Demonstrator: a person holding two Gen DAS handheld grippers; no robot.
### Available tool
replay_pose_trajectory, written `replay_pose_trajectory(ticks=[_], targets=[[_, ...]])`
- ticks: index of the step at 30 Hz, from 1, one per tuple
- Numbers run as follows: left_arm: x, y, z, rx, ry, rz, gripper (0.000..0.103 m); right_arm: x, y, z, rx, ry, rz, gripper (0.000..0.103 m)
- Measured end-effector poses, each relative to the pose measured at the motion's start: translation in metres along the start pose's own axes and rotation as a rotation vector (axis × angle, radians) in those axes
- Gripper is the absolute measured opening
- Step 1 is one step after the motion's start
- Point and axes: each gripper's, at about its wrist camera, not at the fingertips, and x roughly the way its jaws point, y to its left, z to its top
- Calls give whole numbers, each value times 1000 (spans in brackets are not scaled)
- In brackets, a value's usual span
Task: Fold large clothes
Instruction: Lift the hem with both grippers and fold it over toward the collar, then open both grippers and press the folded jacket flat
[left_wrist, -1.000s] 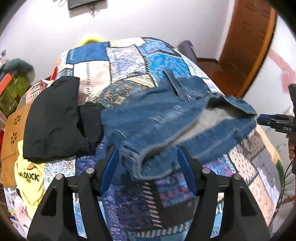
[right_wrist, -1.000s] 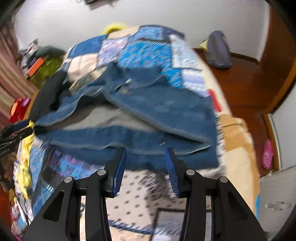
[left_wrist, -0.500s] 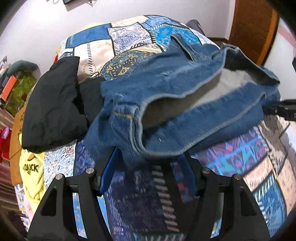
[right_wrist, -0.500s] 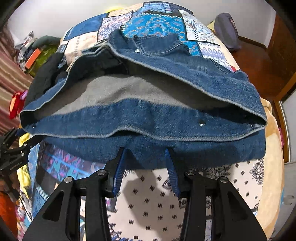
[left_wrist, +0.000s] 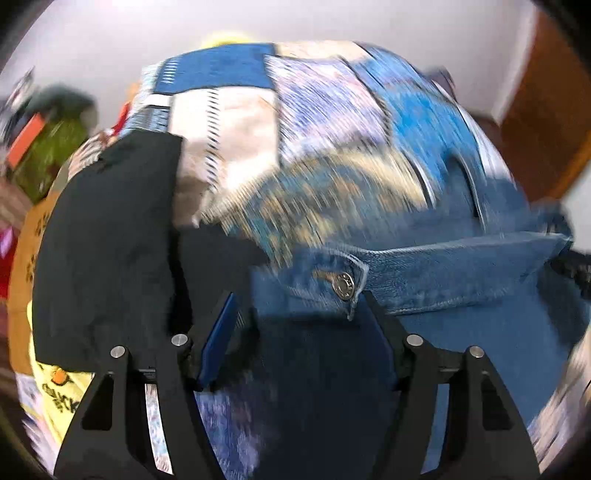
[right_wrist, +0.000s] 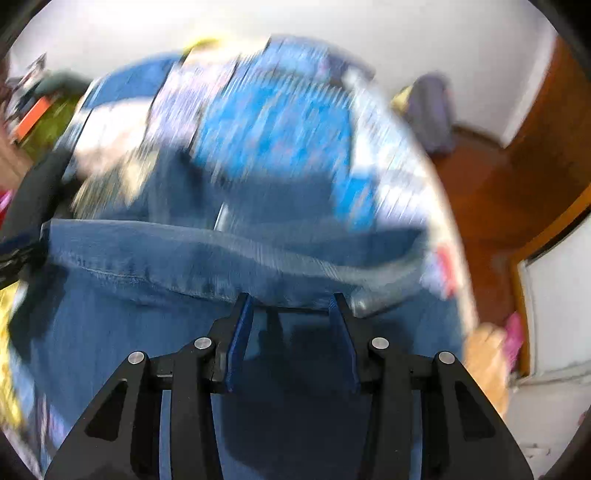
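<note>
Both grippers carry the blue denim jacket (left_wrist: 461, 269) hem across the patchwork quilt-covered bed (left_wrist: 325, 122), left gripper (left_wrist: 299, 314) and right gripper (right_wrist: 291, 310) each clenched on denim. Best keep the edge taut and level, landing it square on the far half.

A home bedroom: a bed (left_wrist: 236, 122) under a blue patchwork quilt (right_wrist: 280, 122), clothes strewn across it, white walls, a wooden door (left_wrist: 546, 122) and wood floor (right_wrist: 487, 192).
</note>
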Motion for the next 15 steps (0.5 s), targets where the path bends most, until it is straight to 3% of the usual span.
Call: replay_pose_trajectory(ticks=[2, 4, 7, 15], targets=[[-9, 10, 17, -64, -45, 46, 67, -15, -5, 18, 39, -87, -47, 39], [-20, 15, 26, -83, -86, 68, 67, -29, -9, 26, 71, -118, 0, 39], [-36, 19, 27, -71, -116, 45, 67, -43, -11, 22, 78, -115, 83, 39], [-59, -8, -5, 27, -124, 4, 67, -50, 22, -16, -54, -69, 121, 39]])
